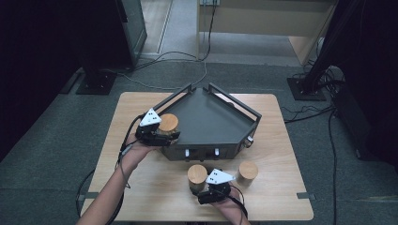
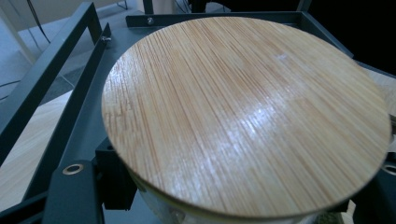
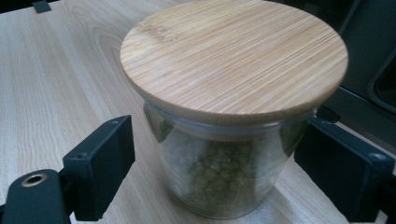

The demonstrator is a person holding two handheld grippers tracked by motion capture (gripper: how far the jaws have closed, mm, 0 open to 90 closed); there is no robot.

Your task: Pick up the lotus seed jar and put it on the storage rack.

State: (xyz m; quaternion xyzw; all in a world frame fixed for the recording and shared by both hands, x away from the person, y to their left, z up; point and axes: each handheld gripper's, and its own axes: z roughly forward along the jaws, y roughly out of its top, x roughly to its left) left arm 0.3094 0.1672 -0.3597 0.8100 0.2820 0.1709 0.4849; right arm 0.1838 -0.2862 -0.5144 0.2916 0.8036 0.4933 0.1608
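We've got three bamboo-lidded glass jars in play. L gripper (image 1: pixel 165 136) is clamped on the first jar (image 1: pixel 168 123), jaws squeezing the glass body just below the lid, at the near-left edge of the dark metal tray (image 1: pixel 211 119) w/ its raised rails. R gripper (image 1: pixel 199 190) stands unclosed around the second jar (image 3: pixel 224 154) on the counter (image 1: pixel 141 183) just in front of the tray: a clear gap at its left jaw, and we can't tell if the right jaw touches the glass. Third jar (image 1: pixel 247 170) sits just beside it, to the right, untouched.

Handling, as we judge it: glass is stiff, smooth, breakable, so likely slippery under hard pads and no good to knock on the tray rails. Second jar is partly filled w/ small green beans or peas, so it'll carry some weight low down. Its lid (image 3: pixel 233 58) looks like it just rests on top, so we'd keep jars upright and never lift by the lid. Best hold is mid-body on the glass, below the lid overhang, jaws square on opposite sides
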